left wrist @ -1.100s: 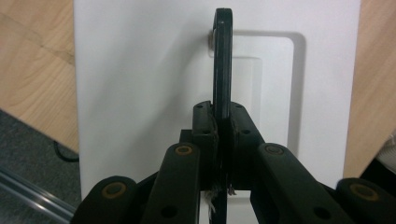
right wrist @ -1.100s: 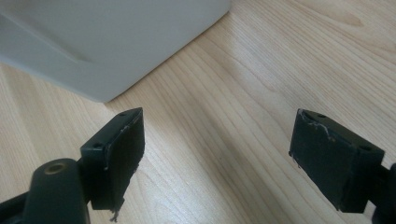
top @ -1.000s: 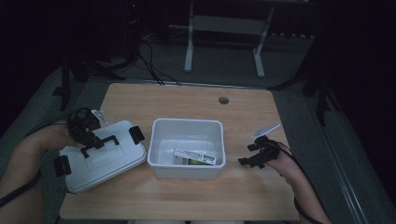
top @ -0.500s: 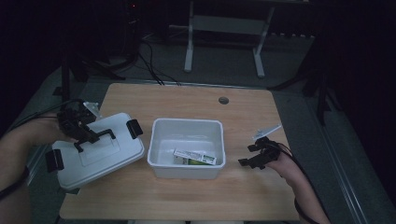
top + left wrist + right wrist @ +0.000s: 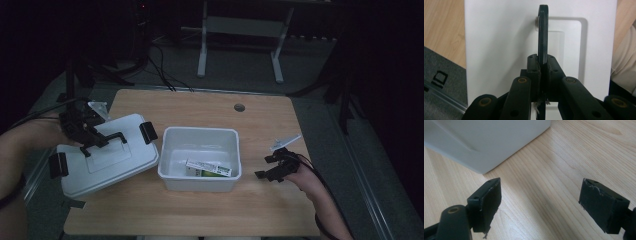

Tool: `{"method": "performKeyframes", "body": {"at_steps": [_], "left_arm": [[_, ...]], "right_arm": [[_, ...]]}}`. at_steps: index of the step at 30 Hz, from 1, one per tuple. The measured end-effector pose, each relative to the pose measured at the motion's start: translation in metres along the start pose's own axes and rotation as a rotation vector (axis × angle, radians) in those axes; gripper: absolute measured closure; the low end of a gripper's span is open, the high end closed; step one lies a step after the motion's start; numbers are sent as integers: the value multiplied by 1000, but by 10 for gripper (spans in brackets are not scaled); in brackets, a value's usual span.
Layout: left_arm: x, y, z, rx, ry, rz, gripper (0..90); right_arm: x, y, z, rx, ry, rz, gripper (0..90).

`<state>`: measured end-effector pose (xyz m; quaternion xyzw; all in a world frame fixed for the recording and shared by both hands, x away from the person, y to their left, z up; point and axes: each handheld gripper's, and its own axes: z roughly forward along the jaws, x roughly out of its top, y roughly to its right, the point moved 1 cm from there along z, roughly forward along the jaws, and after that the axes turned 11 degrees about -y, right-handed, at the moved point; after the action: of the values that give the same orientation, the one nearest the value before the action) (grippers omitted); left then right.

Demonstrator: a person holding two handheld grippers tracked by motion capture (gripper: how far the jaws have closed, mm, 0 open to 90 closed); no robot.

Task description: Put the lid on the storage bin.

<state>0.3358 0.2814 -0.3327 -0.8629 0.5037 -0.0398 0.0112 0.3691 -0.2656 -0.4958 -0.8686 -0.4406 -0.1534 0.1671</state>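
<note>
White moulded plastic makes up the lid (image 5: 107, 155), which hangs tilted at the left of the wooden worktop (image 5: 260, 210), its near-left corner past the edge, just left of the open white bin (image 5: 200, 137). It looks light and stiff but smooth, so the flat panel would likely slip; the black carry handle (image 5: 543, 32) is the sound place to take hold. The left claw (image 5: 92, 137) is clenched on that handle. The right claw (image 5: 272, 167) hangs released at the right, near the bin. The left gripper view shows the pads pinching the thin handle; the high view shows a small box (image 5: 207, 168) in the bin.
</note>
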Motion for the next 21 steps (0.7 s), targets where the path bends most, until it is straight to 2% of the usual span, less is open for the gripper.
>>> {"method": "performKeyframes", "body": {"at_steps": [9, 14, 17, 21], "left_arm": [[17, 8, -16, 11, 34, 47, 839], [31, 14, -21, 10, 41, 87, 839], [41, 19, -22, -5, 69, 113, 839], [55, 23, -24, 3, 80, 149, 839]], "right_arm": [[0, -1, 2, 5, 4, -3, 177], [0, -2, 3, 13, 7, -12, 176], [0, -2, 3, 14, 8, -17, 176], [0, -2, 3, 10, 11, -19, 176]]}}
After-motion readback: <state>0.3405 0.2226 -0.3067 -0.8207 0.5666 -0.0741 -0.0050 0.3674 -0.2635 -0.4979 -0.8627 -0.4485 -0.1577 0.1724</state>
